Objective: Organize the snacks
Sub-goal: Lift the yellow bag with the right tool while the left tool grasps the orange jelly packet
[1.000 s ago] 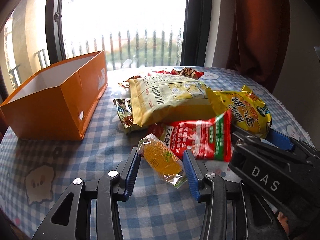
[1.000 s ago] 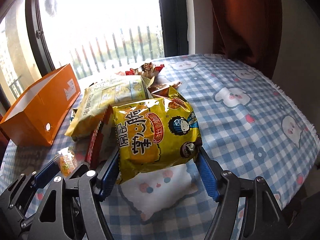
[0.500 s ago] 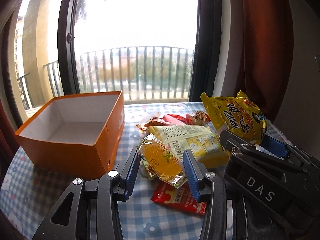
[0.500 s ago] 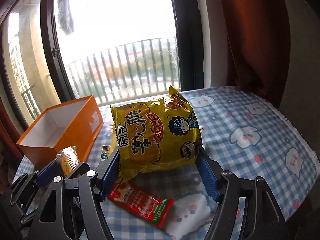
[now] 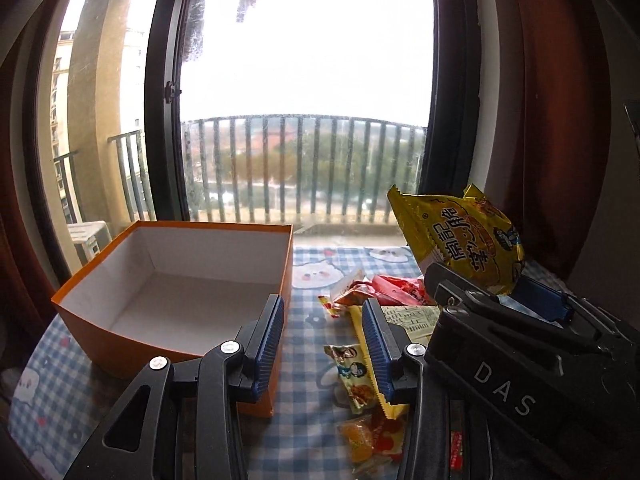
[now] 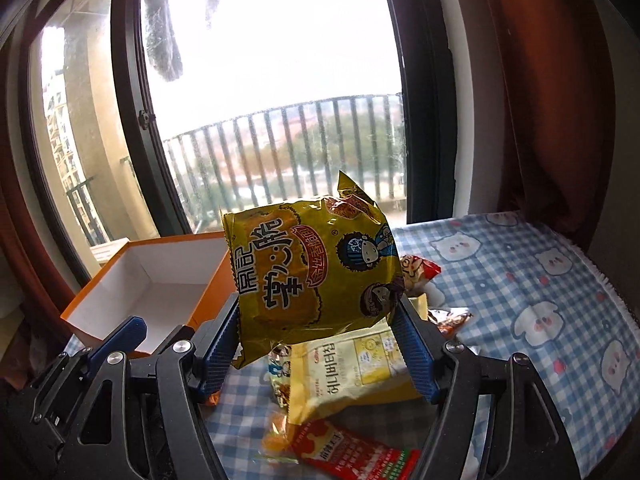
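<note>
My left gripper (image 5: 322, 302) hangs above the table next to the orange box (image 5: 100, 320), whose white inside is bare. Its jaws are closing with nothing between them. The orange jelly packet (image 5: 358, 442) lies on the cloth below, also seen in the right wrist view as the jelly packet (image 6: 276, 440). My right gripper (image 6: 318, 304) is shut on a yellow snack bag (image 6: 312, 264), held up in the air to the right of the box (image 6: 208, 292). The same yellow bag (image 5: 460, 240) shows in the left wrist view.
On the blue checked tablecloth (image 6: 520, 280) lie a pale yellow bag (image 6: 352, 364), a red sachet (image 6: 352, 456), small packets (image 5: 352, 372) and red wrappers (image 5: 384, 288). A window with a railing stands behind the table, a dark red curtain on the right.
Both grippers have risen, bringing the inside of the box into view. The orange jelly packet has left the left gripper's jaws and lies on the table. The right gripper still holds the yellow bag.
</note>
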`<state>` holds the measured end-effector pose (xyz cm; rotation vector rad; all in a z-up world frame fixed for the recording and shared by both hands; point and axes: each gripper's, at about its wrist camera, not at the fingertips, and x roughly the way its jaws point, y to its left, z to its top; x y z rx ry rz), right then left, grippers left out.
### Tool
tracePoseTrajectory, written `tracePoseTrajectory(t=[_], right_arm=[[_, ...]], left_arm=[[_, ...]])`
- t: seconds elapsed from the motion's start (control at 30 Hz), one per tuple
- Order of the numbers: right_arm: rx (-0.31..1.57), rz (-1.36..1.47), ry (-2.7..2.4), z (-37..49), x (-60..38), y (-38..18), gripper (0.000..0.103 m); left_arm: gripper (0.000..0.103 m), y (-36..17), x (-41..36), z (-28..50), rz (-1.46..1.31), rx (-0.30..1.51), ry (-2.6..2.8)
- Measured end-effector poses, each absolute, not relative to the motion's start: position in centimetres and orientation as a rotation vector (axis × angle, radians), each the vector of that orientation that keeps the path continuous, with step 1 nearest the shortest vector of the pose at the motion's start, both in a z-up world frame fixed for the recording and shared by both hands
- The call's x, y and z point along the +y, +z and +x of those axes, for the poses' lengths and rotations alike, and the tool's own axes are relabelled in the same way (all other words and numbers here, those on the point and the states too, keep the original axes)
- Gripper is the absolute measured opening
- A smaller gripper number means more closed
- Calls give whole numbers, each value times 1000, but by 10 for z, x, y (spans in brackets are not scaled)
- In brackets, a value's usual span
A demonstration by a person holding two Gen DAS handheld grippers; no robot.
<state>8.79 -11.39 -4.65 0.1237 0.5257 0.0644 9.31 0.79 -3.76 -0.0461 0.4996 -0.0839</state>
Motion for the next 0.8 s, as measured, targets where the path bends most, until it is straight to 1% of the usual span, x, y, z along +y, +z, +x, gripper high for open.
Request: tracePoseTrajectory(t=[0.2, 0.3, 0.37, 0.4, 0.43, 0.5, 0.8], right_arm=[[557, 105, 88, 103, -94, -56, 74], [582, 103, 89, 107, -92, -64, 74], [586, 94, 81, 104, -94, -67, 74], [585, 95, 77, 102, -96, -68, 74], [580, 96, 71, 98, -98, -69, 74], [575, 86, 68, 91, -101, -73, 74], [652, 93, 80, 76, -114, -108, 74]], left_arm=[[40, -55, 19, 103, -83, 570, -86], [43, -61, 17, 103, -88, 591, -94], [50, -65, 14, 100, -96, 597, -93], [58, -67, 12, 98, -100, 602, -96], [64, -71, 10, 97, -104, 609, -105], [68, -77, 4, 93, -101, 630, -117], [69, -104, -17, 81, -73, 692, -114]])
